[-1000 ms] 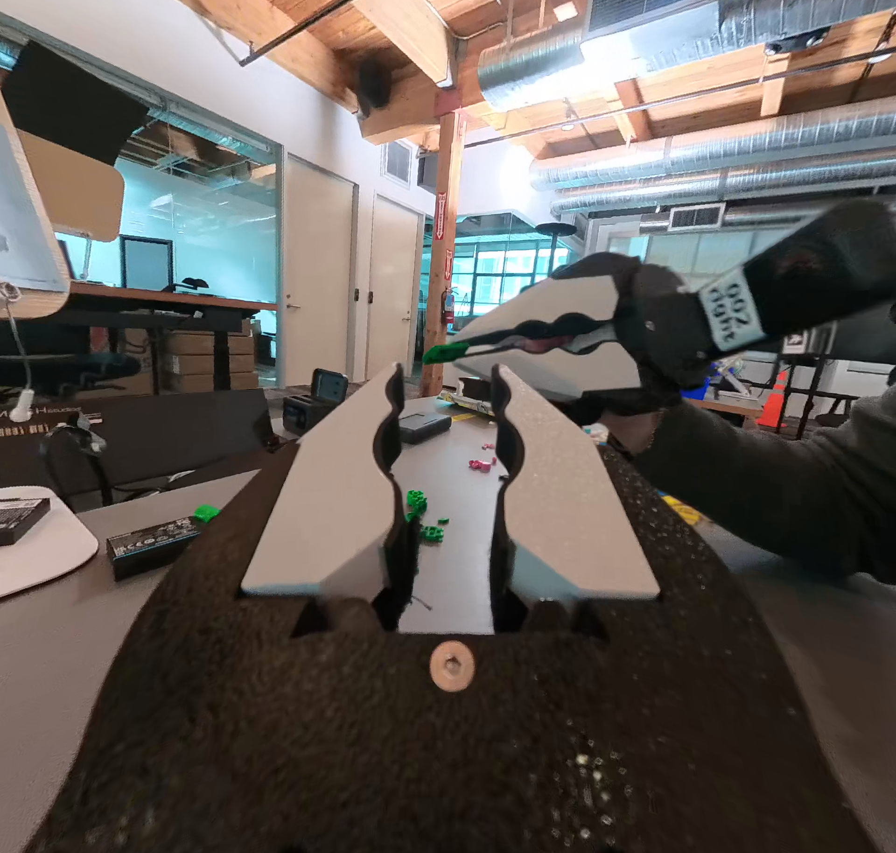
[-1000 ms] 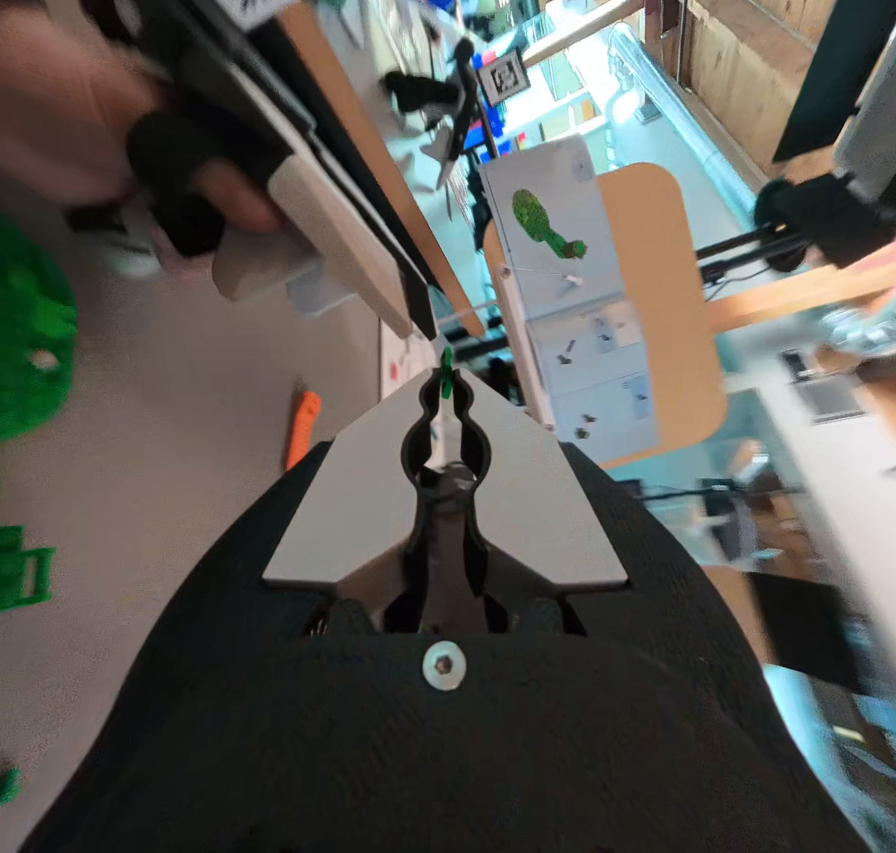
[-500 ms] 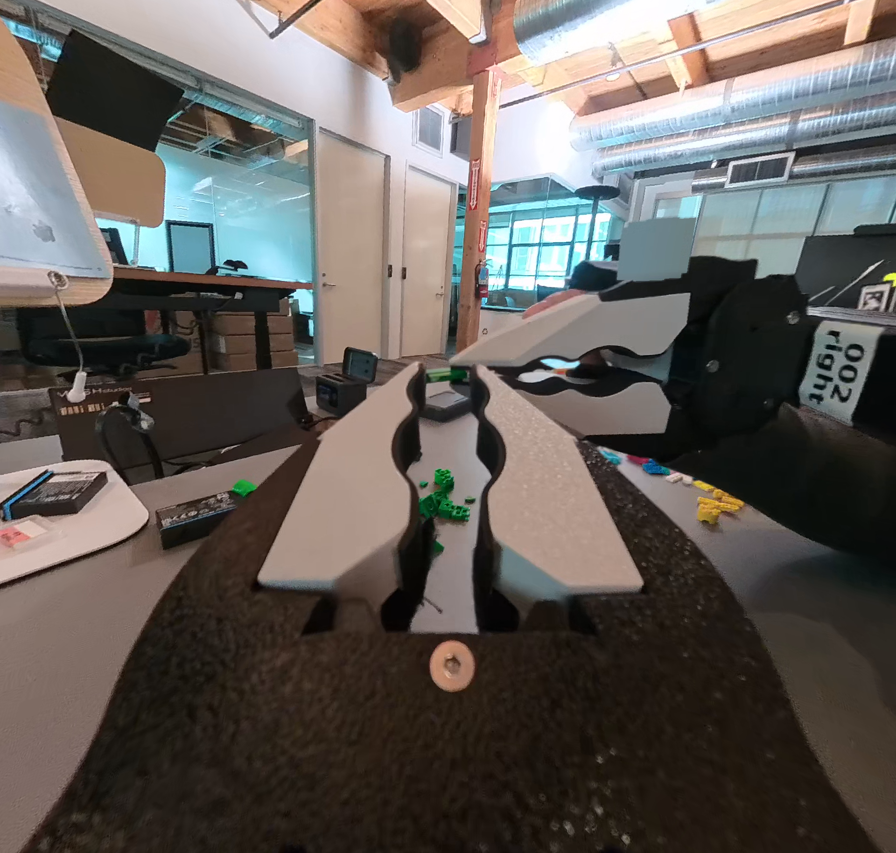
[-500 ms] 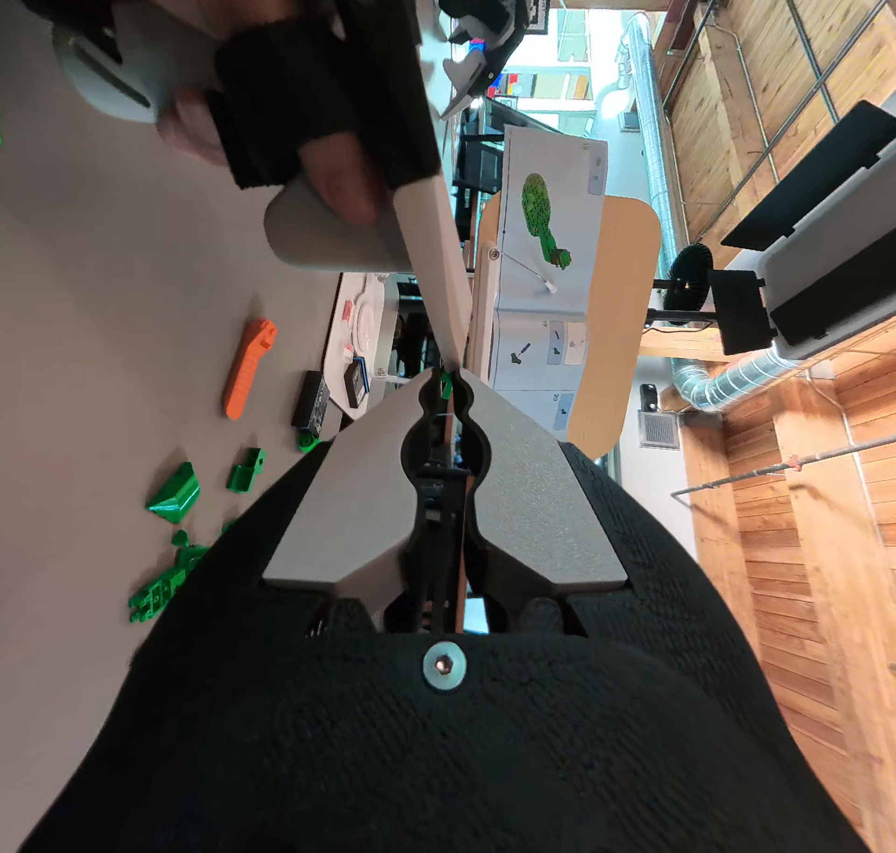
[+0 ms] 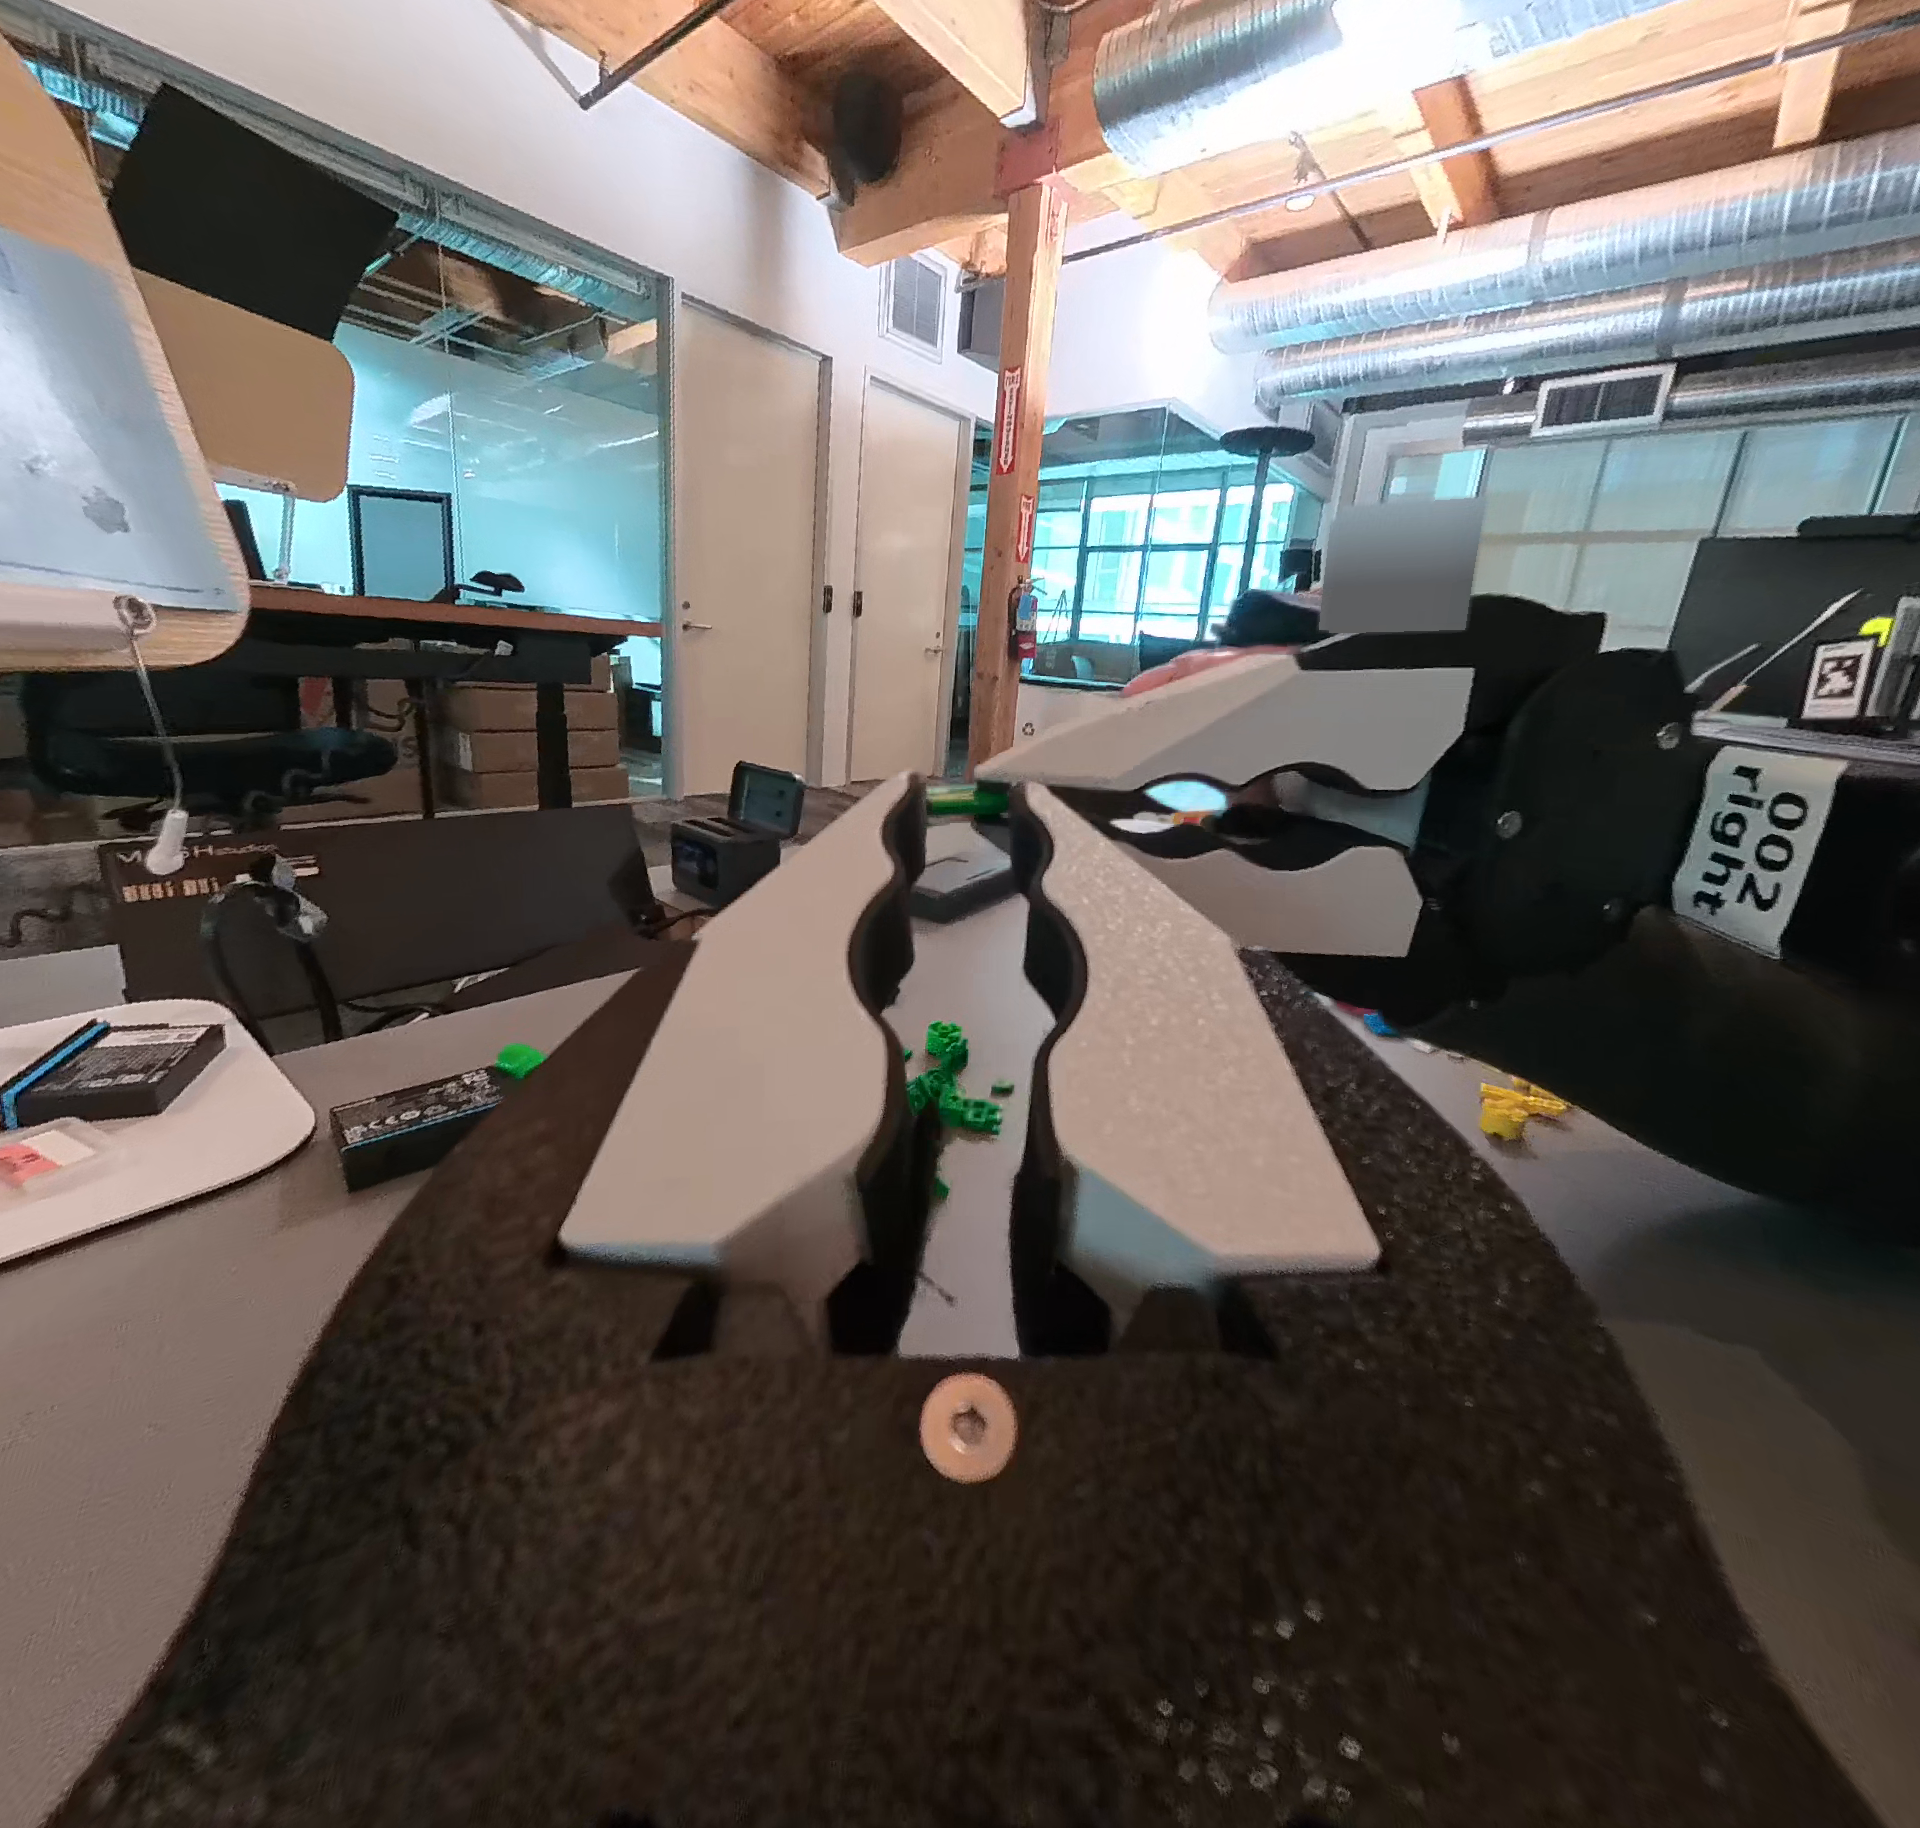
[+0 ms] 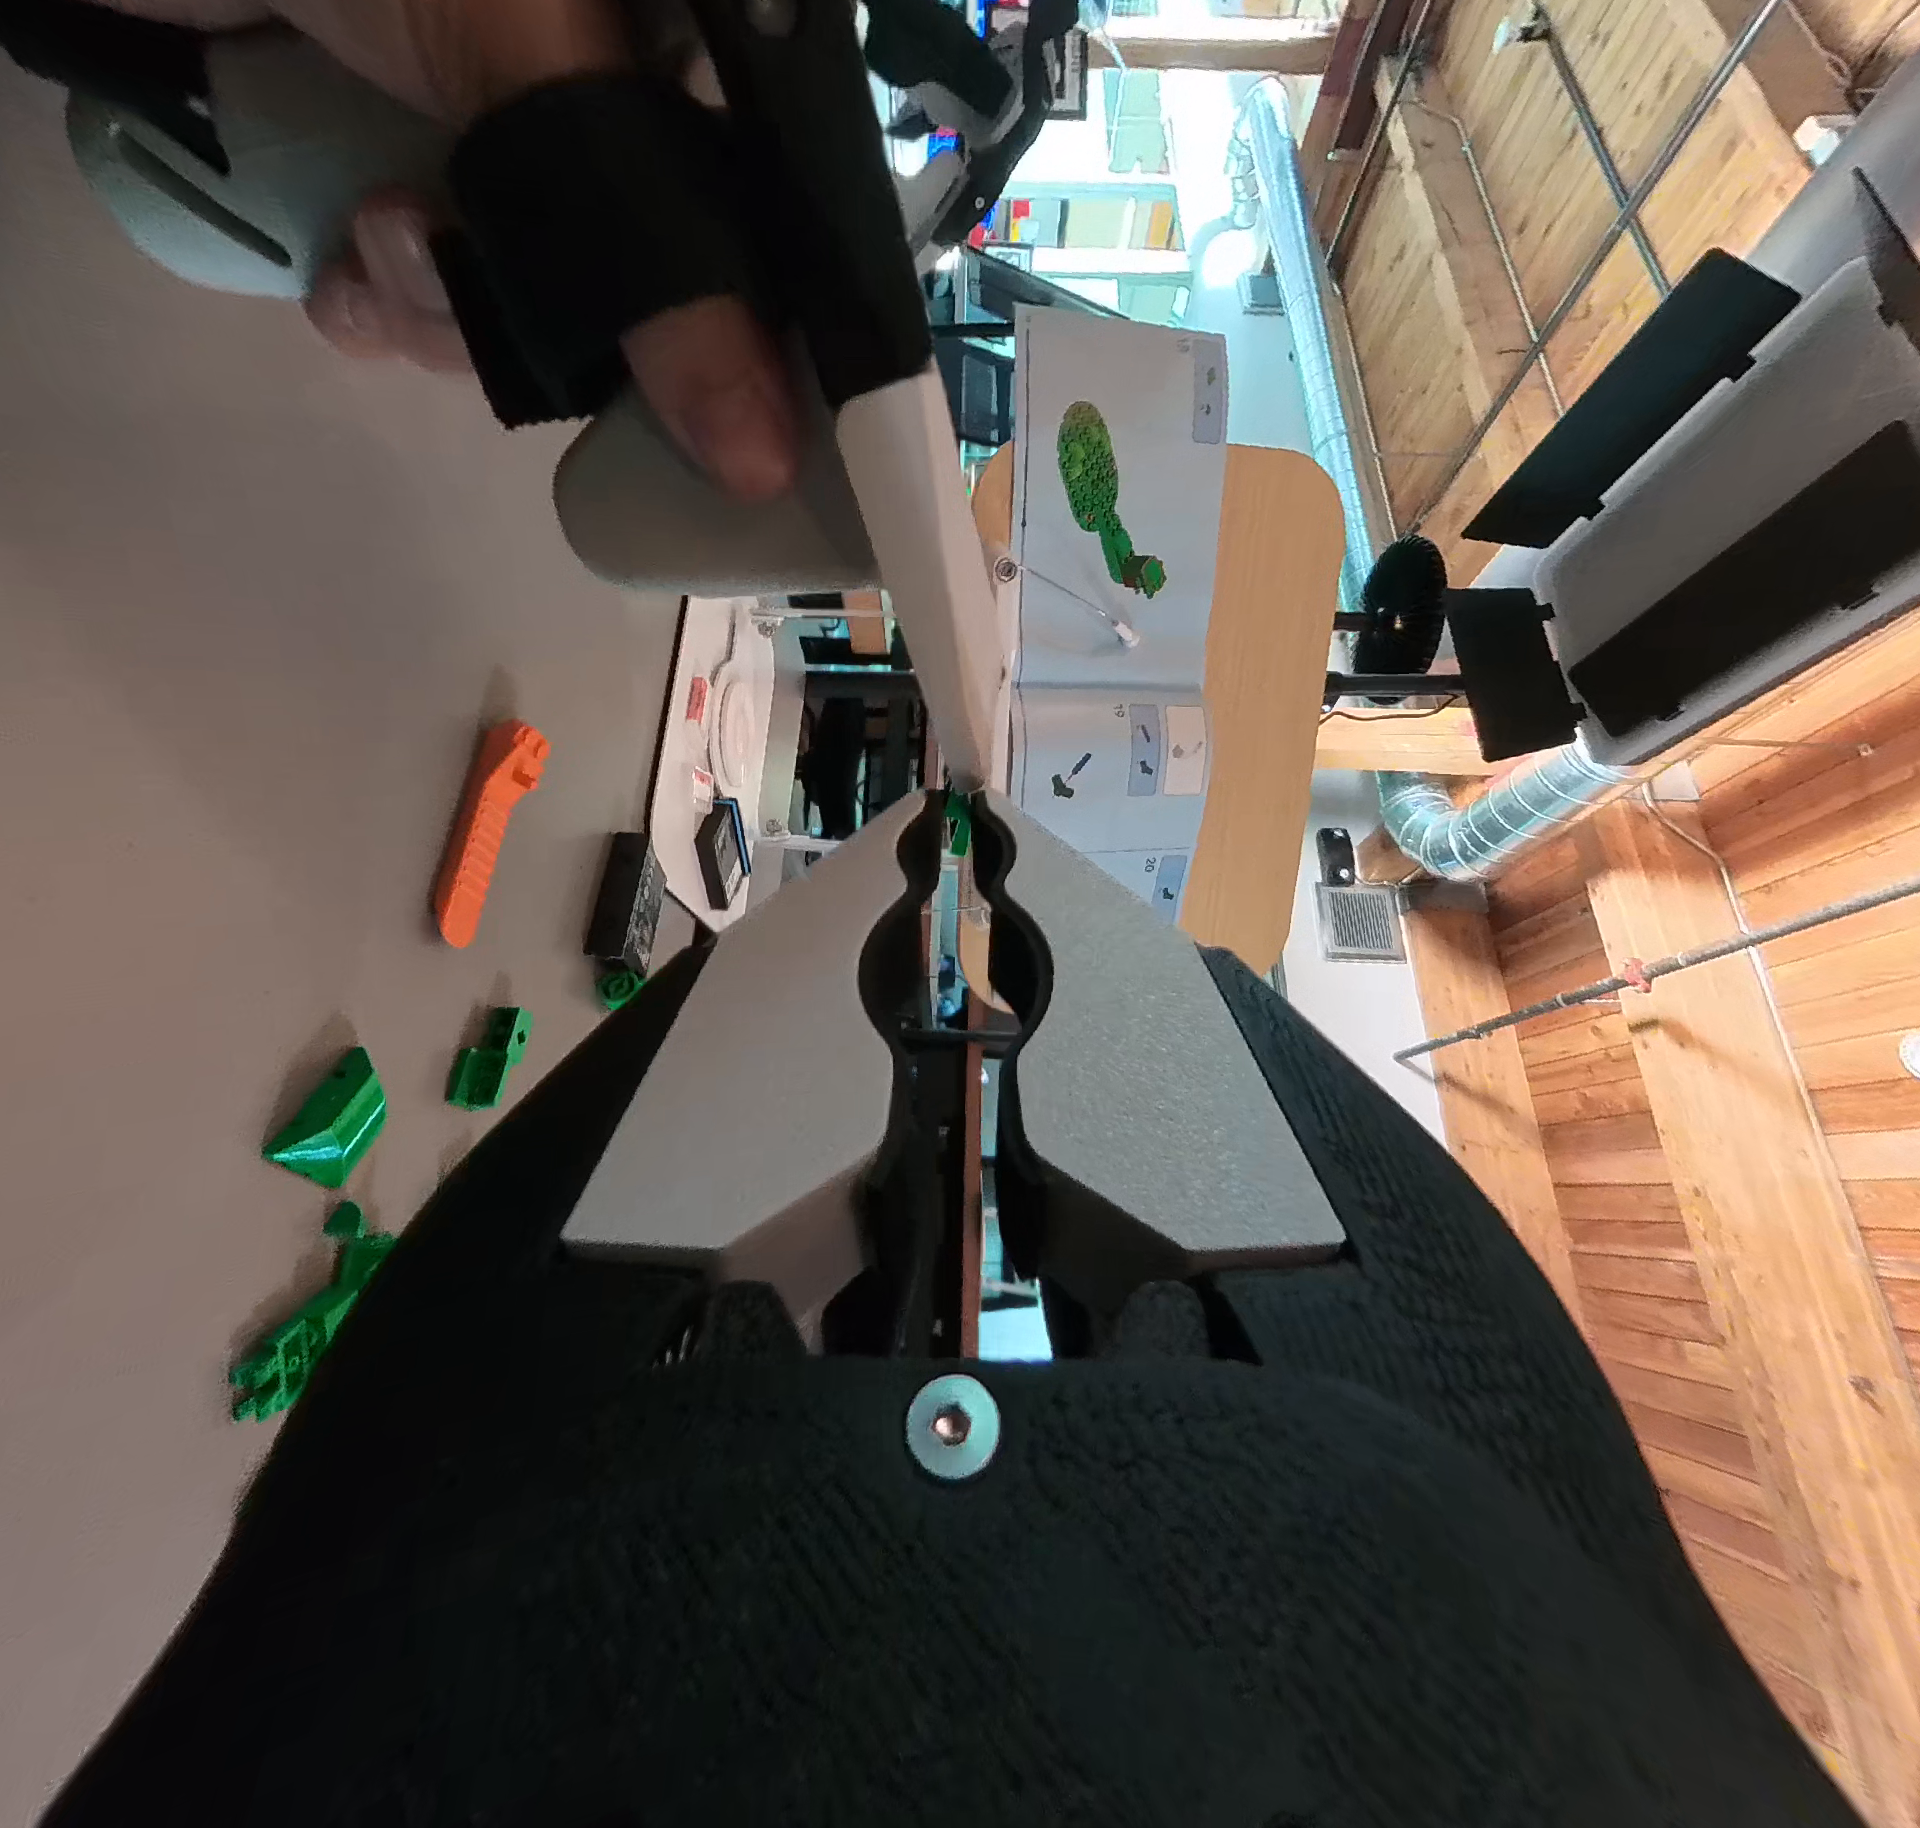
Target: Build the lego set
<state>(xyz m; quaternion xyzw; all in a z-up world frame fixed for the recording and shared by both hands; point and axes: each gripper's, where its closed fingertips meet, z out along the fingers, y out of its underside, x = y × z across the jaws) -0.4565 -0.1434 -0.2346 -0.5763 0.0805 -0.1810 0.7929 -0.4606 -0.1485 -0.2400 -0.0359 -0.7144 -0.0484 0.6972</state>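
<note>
Green plastic sits at the meeting point of our two tools: a small green lego piece (image 5: 961,797) is held in the air above the grey table (image 5: 156,1363), pinched at the tips of our right gripper (image 6: 957,810), whose jaws are closed on it. Our left gripper (image 5: 966,791) has come in around the same piece since a second ago, when its fingers stood wide and well below the brick; now its tips bracket the piece with a narrow gap, and we cannot tell whether they press on it or just flank it. We judge this a handover or a regrip, so the piece can be turned for fitting. Below, loose green bricks (image 5: 951,1082) lie scattered on the table, with larger green parts (image 6: 327,1118) and an orange brick separator (image 6: 486,833) off to one side. Beyond them the instruction booklet (image 6: 1117,573) stands open on a wooden board, and yellow pieces (image 5: 1512,1103) lie near our right sleeve.
</note>
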